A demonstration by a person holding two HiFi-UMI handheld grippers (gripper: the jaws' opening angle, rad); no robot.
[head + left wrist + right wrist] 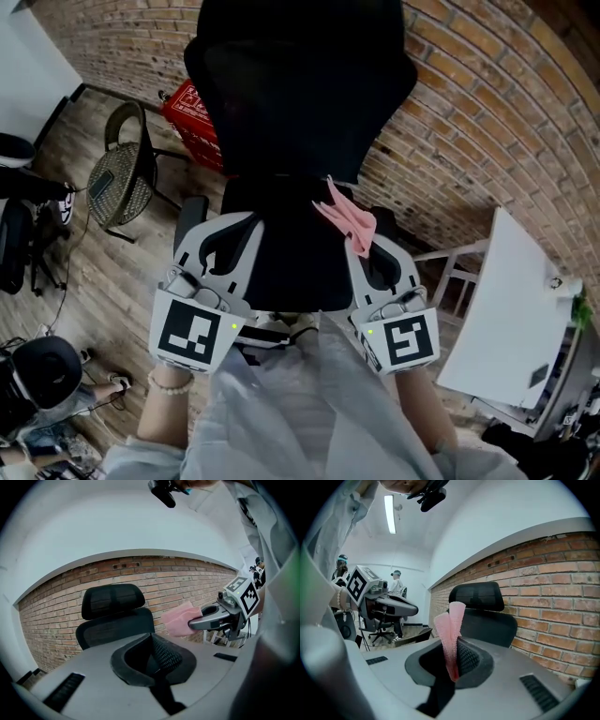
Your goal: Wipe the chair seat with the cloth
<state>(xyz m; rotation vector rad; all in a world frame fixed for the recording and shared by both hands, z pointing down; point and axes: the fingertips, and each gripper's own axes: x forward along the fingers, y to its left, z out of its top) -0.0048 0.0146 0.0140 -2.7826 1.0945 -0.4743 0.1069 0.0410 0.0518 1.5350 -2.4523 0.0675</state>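
Note:
A black office chair (281,253) stands against the brick wall, with its seat just beyond both grippers. My right gripper (358,246) is shut on a pink cloth (345,219) that sticks up over the seat's right side. In the right gripper view the cloth (451,630) rises folded from the jaws (453,667), with the chair's back (485,616) behind it. My left gripper (244,225) hovers at the seat's left side, shut with nothing in it (152,656). The left gripper view shows the chair (115,620) and the right gripper (211,618) holding the cloth (177,619).
A red crate (192,112) and a woven-seat chair (117,178) stand left of the office chair. A white table (506,319) is at the right, and another black chair (14,234) at the far left. The brick wall (469,122) runs behind. People stand far off (396,581).

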